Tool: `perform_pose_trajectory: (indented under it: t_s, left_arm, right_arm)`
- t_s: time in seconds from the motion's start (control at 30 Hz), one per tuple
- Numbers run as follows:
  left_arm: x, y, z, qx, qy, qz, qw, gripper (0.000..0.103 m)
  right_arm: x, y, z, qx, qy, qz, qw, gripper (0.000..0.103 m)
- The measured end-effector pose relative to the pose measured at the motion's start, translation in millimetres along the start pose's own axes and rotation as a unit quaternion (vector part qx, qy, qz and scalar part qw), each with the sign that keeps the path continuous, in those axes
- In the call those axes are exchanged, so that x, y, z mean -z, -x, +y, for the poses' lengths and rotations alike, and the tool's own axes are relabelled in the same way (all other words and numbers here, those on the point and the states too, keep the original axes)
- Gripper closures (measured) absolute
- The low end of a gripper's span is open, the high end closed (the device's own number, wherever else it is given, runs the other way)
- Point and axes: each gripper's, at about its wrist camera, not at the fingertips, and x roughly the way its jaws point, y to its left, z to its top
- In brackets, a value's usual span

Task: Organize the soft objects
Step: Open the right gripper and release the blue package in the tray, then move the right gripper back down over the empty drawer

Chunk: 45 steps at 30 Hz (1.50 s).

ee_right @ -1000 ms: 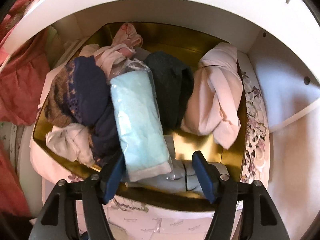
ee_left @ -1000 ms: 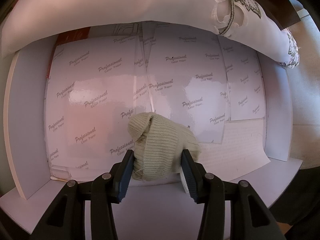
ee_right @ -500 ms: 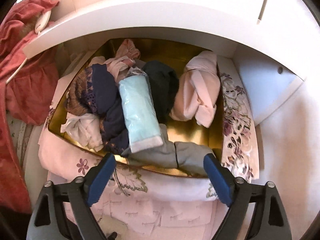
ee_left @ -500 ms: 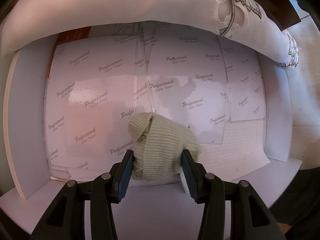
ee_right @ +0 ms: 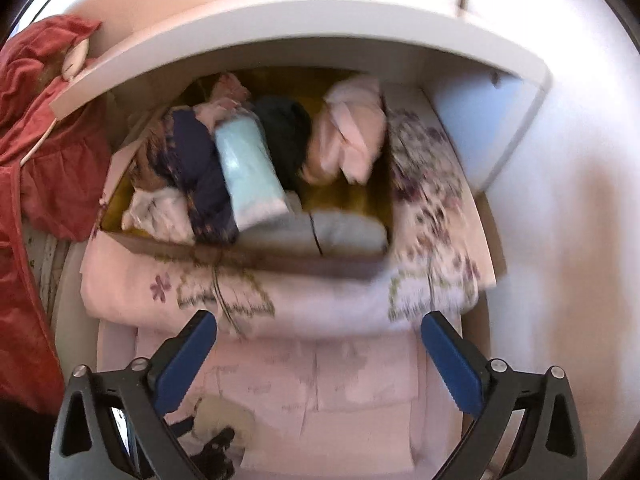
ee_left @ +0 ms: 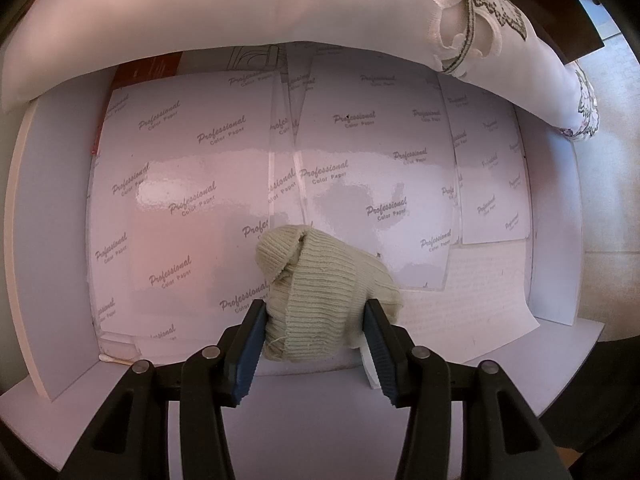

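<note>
A beige ribbed knit piece (ee_left: 320, 292) is pinched between the blue pads of my left gripper (ee_left: 316, 344), which is shut on it just above a white compartment lined with printed glossy paper (ee_left: 200, 200). The same knit piece (ee_right: 228, 416) shows at the bottom of the right wrist view. My right gripper (ee_right: 320, 344) hangs over the floral cloth in front of a gold box (ee_right: 280, 258); its jaws are opening wide with nothing between them. In the box lie a light blue wrapped cloth (ee_right: 250, 176), a pink garment (ee_right: 348, 136), dark navy pieces (ee_right: 200, 168) and a grey folded piece (ee_right: 344, 232).
A white embroidered cloth (ee_left: 240, 20) overhangs the back of the lined compartment. The gold box sits on a floral cloth (ee_right: 432, 184) under a white shelf board (ee_right: 304, 20). A red garment (ee_right: 40, 128) hangs at the left. White side walls (ee_left: 52, 240) bound the compartment.
My right gripper has pulled back and up from the gold box and spread its jaws wide, leaving the light blue cloth in the box. The left gripper and its knit piece have not moved.
</note>
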Motion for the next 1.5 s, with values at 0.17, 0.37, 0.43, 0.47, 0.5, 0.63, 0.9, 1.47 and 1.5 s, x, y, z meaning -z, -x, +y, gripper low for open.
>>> perform_pose_trajectory:
  t_s: [0.17,0.37,0.43,0.47,0.5,0.63,0.9,1.47,1.5]
  left_arm:
    - [0,0,1,0.001,0.001,-0.001,1.0000,0.053]
    - [0,-1,2,0.004,0.003,0.000,1.0000,0.053]
    - [-1,-1,3,0.005,0.004,0.000,1.0000,0.053]
    - [-1,-1,4,0.005,0.004,0.000,1.0000,0.053]
    - [-1,-1,4,0.006,0.004,0.000,1.0000,0.053]
    - [-1,-1,5,0.006,0.004,0.000,1.0000,0.053]
    - [0,-1,8,0.008,0.008,-0.001,0.9999,0.053]
    - [8,2,15,0.008,0.016,-0.003,0.9998,0.054]
    - [8,2,15,0.007,0.017,-0.003,0.9998,0.054]
  right_arm:
    - [41,-17,-14,0.001,-0.045,0.055,0.997,0.000]
    - [81,-63,-22,0.028,-0.050,0.131,0.990,0.000]
    - [88,-74,-25,0.028,-0.057,0.151,0.987,0.000]
    - [92,-80,-26,0.028,-0.057,0.163,0.985,0.000]
    - [96,-84,-24,0.032,-0.053,0.172,0.983,0.000]
    - [113,-101,-17,0.042,-0.034,0.210,0.976,0.000]
    - [129,-110,-19,0.045,-0.037,0.231,0.971,0.000]
    - [129,-121,-30,0.042,-0.061,0.249,0.966,0.000]
    - [128,-121,-30,0.042,-0.060,0.249,0.966,0.000]
